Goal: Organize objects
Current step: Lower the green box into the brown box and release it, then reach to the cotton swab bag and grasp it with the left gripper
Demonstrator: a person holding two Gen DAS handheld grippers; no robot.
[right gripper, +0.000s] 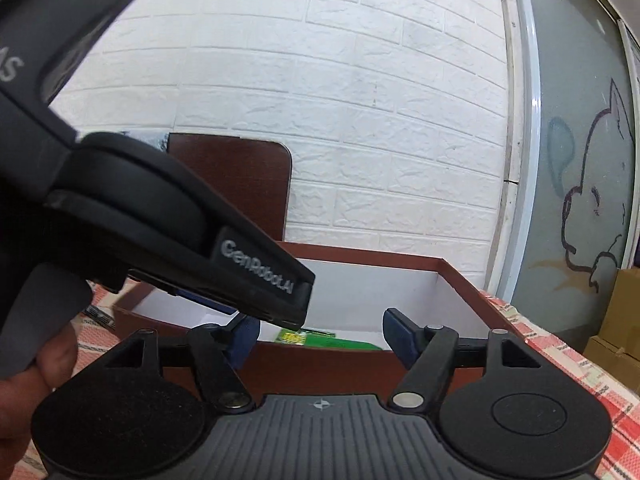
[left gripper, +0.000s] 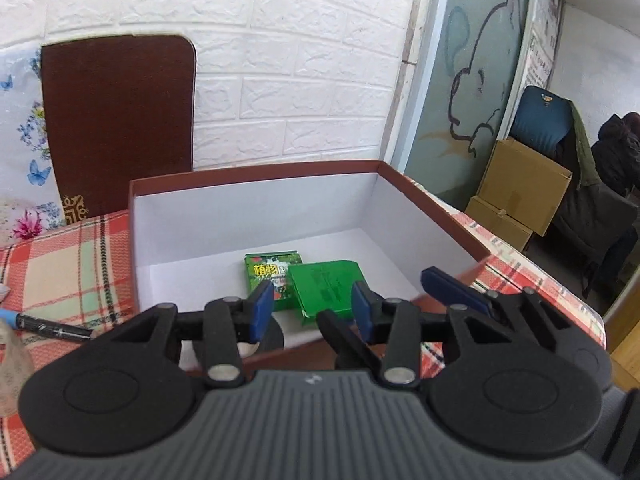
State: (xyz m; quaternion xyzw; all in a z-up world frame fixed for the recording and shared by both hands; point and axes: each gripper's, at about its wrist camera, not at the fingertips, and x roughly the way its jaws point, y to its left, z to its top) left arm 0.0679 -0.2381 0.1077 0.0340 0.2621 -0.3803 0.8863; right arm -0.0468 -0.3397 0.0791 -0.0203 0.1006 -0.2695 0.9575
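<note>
A brown-rimmed box (left gripper: 256, 170) with a white inside stands on the plaid tablecloth. Two green packets lie on its floor: a printed one (left gripper: 268, 276) and a plain green one (left gripper: 328, 284) overlapping it. My left gripper (left gripper: 312, 308) hovers over the box's near wall, its blue pads apart and nothing between them. In the right wrist view my right gripper (right gripper: 322, 336) stands open just in front of the box (right gripper: 380, 258), also with nothing in it. The green packets (right gripper: 340, 344) peek over the near wall. The left gripper's body (right gripper: 224, 268) crosses that view from the upper left.
A brown lid (left gripper: 120, 120) leans on the white brick wall behind the box. A black marker (left gripper: 52, 324) lies on the cloth at the left. Cardboard boxes (left gripper: 520, 184) and a seated person (left gripper: 620, 148) are off to the right. A hand (right gripper: 40, 364) shows at lower left.
</note>
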